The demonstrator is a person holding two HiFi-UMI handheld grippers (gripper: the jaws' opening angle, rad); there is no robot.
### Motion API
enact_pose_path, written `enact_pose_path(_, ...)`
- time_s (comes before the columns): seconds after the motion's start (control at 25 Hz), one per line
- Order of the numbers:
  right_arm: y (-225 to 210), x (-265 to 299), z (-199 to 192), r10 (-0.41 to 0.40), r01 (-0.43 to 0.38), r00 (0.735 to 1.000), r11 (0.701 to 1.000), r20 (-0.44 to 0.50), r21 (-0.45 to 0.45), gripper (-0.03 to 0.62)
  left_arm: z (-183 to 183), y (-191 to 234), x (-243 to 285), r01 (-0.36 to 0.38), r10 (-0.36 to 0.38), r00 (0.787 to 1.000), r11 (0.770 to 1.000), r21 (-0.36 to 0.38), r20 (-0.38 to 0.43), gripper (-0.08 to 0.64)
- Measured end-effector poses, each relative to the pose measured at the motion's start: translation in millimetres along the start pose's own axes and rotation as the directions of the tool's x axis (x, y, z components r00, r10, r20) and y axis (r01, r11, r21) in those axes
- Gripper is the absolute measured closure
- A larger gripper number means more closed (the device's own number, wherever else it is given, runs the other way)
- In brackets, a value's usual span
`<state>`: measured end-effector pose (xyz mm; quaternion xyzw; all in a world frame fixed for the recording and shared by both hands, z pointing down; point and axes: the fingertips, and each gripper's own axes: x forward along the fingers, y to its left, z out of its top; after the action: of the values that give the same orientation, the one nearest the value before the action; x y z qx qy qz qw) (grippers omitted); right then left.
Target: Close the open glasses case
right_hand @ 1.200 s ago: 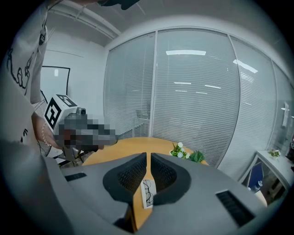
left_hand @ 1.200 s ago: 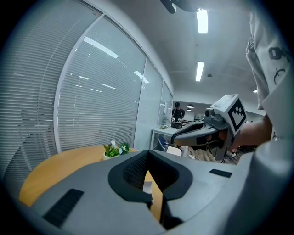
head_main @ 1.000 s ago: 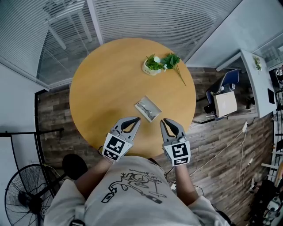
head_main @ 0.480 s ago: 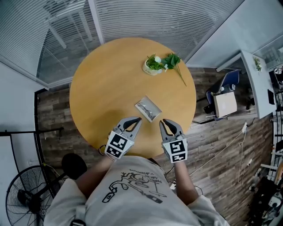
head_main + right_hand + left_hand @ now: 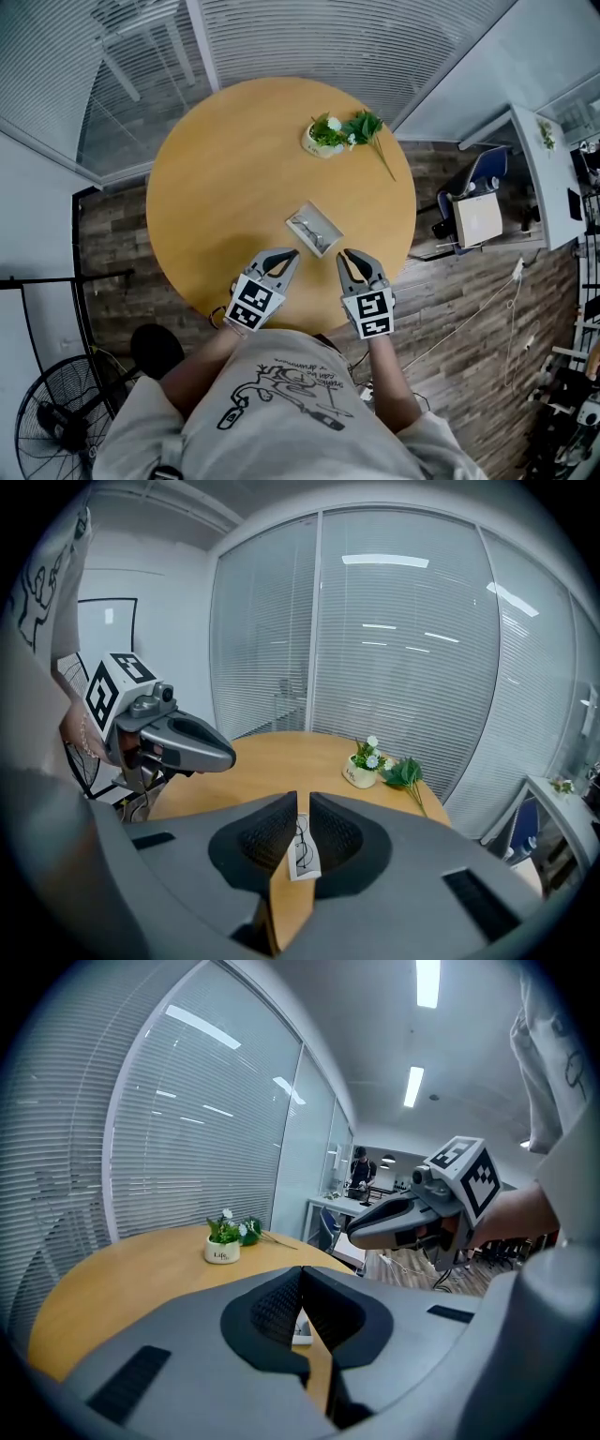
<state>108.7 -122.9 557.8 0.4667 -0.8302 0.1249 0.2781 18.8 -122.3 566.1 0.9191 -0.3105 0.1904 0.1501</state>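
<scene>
The glasses case (image 5: 314, 230) lies open just below the centre of the frame, a pale, flat rectangle with a thin wire-framed pair of spectacles inside. Its lining looks grey, though it is too small to be sure. Just below it hover both tongs, apart from it. The left gripper (image 5: 287, 255) has its ribbed dark pads pressed together, holding nothing. The right gripper (image 5: 347, 254) is parted by a narrow slit, also empty. The round table (image 5: 225, 169) is smooth, honey-coloured wood. A small white flower pot (image 5: 322, 142) stands at its upper right. Around it are plank flooring (image 5: 117, 244) and slatted glass walls (image 5: 328, 37).
</scene>
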Motion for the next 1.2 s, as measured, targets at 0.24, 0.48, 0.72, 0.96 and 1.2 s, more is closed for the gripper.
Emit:
enact_pose_path(0.24, 0.8, 7.6, -7.5, 0.003, -0.004, 1.000, 1.000, -0.022, -0.013, 0.540, -13.9, 6.1, 3.6, -0.006, 0.006, 1.000, 1.000, -0.002, -0.029, 0.541)
enact_pose_path(0.48, -4.9, 17.7, -16.2, 0.003, -0.004, 0.999, 1.000, -0.044, -0.031, 0.538, -30.8, 9.9, 10.1, -0.002, 0.003, 0.998, 1.000, 0.006, -0.067, 0.541)
enact_pose_path(0.72, -8.0, 27.1, -26.3, 0.006, -0.009, 0.998, 0.999, -0.069, -0.043, 0.538, -47.7, 14.5, 17.0, -0.004, 0.006, 0.995, 1.000, 0.020, -0.096, 0.541)
enact_pose_path(0.96, -10.2, 36.3, -38.2, 0.009, -0.014, 0.996, 0.998, -0.092, -0.054, 0.537, -60.4, 14.2, 23.6, 0.004, -0.001, 0.993, 1.000, 0.023, -0.119, 0.541)
enact_pose_path(1.2, -14.9, 45.5, -53.7, 0.003, -0.011, 0.993, 0.998, -0.121, -0.063, 0.537, -67.8, 14.8, 28.5, 0.015, -0.012, 0.991, 0.999, 0.028, -0.134, 0.541)
